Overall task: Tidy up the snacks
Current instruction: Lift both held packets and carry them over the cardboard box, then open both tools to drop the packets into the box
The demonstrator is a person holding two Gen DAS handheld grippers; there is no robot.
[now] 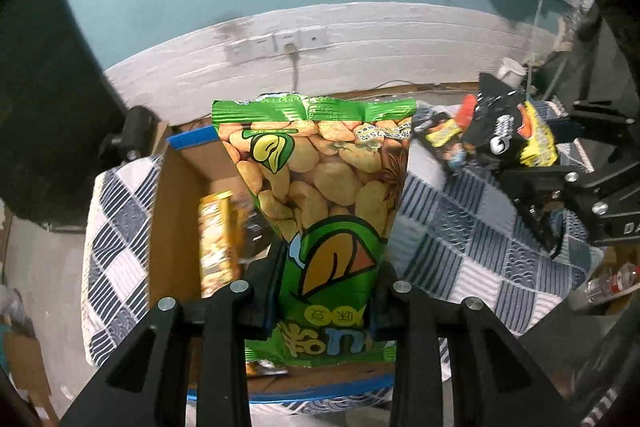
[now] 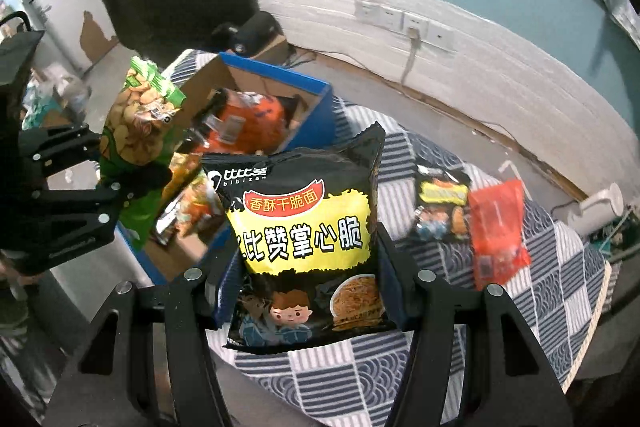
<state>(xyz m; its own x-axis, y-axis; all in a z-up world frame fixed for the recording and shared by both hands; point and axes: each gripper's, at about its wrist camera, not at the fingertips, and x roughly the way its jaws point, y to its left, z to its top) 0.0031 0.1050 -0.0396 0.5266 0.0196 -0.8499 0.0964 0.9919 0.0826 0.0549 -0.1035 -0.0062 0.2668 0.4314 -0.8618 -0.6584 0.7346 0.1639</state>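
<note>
My left gripper (image 1: 326, 291) is shut on a green bag of broad beans (image 1: 320, 183), which hangs over the open cardboard box with blue edges (image 1: 176, 195). From the right wrist view that same green bag (image 2: 136, 131) shows at the left, above the box (image 2: 316, 115). My right gripper (image 2: 306, 267) is shut on a black and yellow noodle snack bag (image 2: 304, 227), held above the checked cloth beside the box. In the left wrist view that black bag (image 1: 500, 135) appears at the right in the other gripper's jaws.
The box holds several snack packs, among them an orange one (image 2: 248, 119) and a golden one (image 1: 216, 239). On the checked cloth (image 2: 400, 367) lie a red packet (image 2: 500, 231) and a small dark packet (image 2: 440, 203). A white wall with sockets (image 1: 280, 43) stands behind.
</note>
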